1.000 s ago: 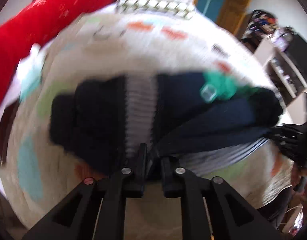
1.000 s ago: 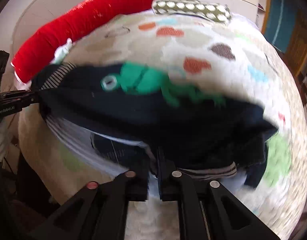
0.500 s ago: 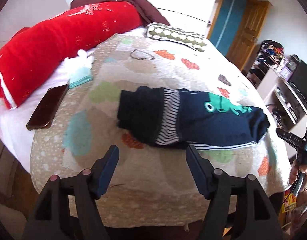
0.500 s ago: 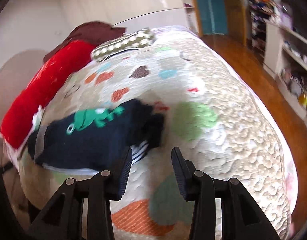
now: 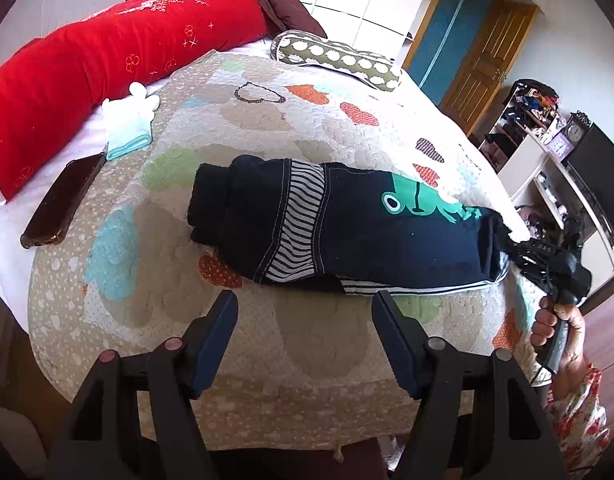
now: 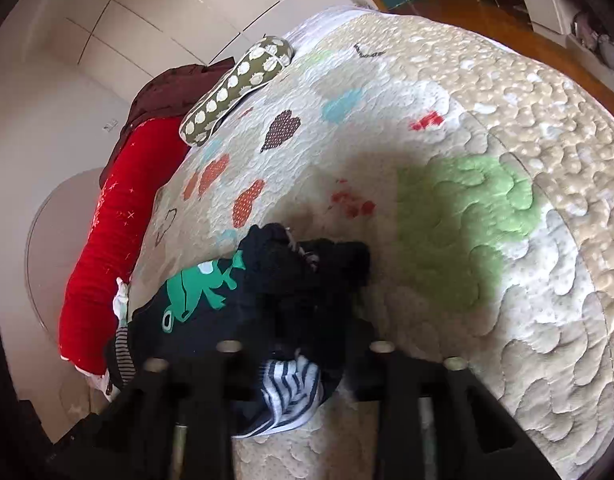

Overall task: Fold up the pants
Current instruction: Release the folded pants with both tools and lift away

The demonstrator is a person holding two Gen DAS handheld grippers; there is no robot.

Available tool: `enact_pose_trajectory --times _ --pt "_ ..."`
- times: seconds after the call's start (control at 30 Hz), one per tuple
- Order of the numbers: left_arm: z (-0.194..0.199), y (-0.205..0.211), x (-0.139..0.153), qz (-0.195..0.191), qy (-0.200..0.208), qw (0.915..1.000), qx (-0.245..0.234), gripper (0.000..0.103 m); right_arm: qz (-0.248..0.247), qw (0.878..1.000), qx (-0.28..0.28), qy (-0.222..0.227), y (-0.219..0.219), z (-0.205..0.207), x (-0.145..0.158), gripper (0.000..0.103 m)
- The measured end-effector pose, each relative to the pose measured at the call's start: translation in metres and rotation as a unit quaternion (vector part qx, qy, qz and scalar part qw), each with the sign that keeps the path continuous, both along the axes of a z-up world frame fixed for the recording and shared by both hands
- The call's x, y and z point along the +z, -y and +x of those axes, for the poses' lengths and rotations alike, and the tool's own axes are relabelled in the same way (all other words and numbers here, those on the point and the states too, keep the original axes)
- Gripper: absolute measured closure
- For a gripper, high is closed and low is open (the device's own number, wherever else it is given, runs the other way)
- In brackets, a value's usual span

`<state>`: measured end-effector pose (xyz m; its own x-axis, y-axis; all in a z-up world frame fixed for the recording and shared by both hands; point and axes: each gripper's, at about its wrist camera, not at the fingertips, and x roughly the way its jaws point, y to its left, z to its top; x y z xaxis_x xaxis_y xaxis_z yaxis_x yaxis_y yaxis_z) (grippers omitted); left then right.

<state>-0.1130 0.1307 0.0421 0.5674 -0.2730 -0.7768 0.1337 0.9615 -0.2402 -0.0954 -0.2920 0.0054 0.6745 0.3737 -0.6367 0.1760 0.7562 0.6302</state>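
Two grippers: left gripper (image 5: 305,340) gapes over bare quilt (image 5: 307,352); right gripper (image 5: 507,242), closing, pinches the pants (image 5: 387,240) edge.

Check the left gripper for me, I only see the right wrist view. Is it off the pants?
Observer: Yes. The left gripper is open, nothing between its fingers, short of the pants.
Operator: And the right gripper?
Observer: The right gripper is at the pants' end by the frog print. Its jaws have just been closing with fabric between them; grip unclear.
Operator: Clutter?
Observer: A phone lies beside the red bolster, apart from the pants.
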Motion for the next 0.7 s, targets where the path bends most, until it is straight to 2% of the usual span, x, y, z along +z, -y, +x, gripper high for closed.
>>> enact_pose_trajectory --times 0.17,0.27,0.33,0.37,0.4,0.43,0.5,0.53,0.6,0.67,0.7 --pt "0.003 -0.005 -0.006 -0.003 -0.009 0.9999 0.01 0.035 -0.038 0.999 -0.024 0.026 0.016 -0.027 0.02 0.093" --pt "0.005 -0.009 -0.011 -0.002 -0.015 0.9998 0.015 0.035 -0.069 0.996 -0.053 0.005 0.032 -0.035 0.02 0.097" --pt "0.007 -0.011 -0.014 -0.001 -0.021 0.9996 0.021 0.035 -0.111 0.989 -0.087 -0.033 0.042 -0.035 0.016 0.095" --pt "0.008 -0.013 -0.016 -0.002 -0.023 0.9994 0.024 0.035 -0.107 0.989 -0.097 -0.042 0.05 -0.035 0.013 0.094" --pt "0.009 -0.014 -0.016 -0.003 -0.025 0.9993 0.026 0.035 -0.093 0.989 -0.106 -0.042 0.056 -0.04 0.013 0.083" --pt "0.011 -0.017 -0.016 -0.009 -0.028 0.9991 0.03 0.035 -0.081 0.989 -0.116 -0.033 0.062 -0.046 0.017 0.075" --pt "0.015 -0.019 -0.015 -0.02 -0.03 0.9987 0.035 0.035 -0.095 0.988 -0.125 0.003 0.057 -0.063 0.036 0.074" --pt "0.02 -0.02 -0.012 -0.029 -0.028 0.9985 0.038 0.035 -0.104 0.988 -0.114 0.02 0.05 -0.066 0.046 0.074" --pt "0.027 -0.019 -0.007 -0.038 -0.023 0.998 0.045 0.035 -0.089 0.992 -0.067 0.056 0.029 -0.069 0.062 0.074" --pt "0.04 -0.014 -0.002 -0.048 -0.018 0.9973 0.051 0.034 -0.068 0.995 -0.002 0.077 0.0 -0.069 0.067 0.066" --pt "0.047 -0.01 -0.001 -0.052 -0.016 0.9972 0.051 0.033 -0.062 0.995 0.025 0.079 -0.014 -0.063 0.066 0.057"
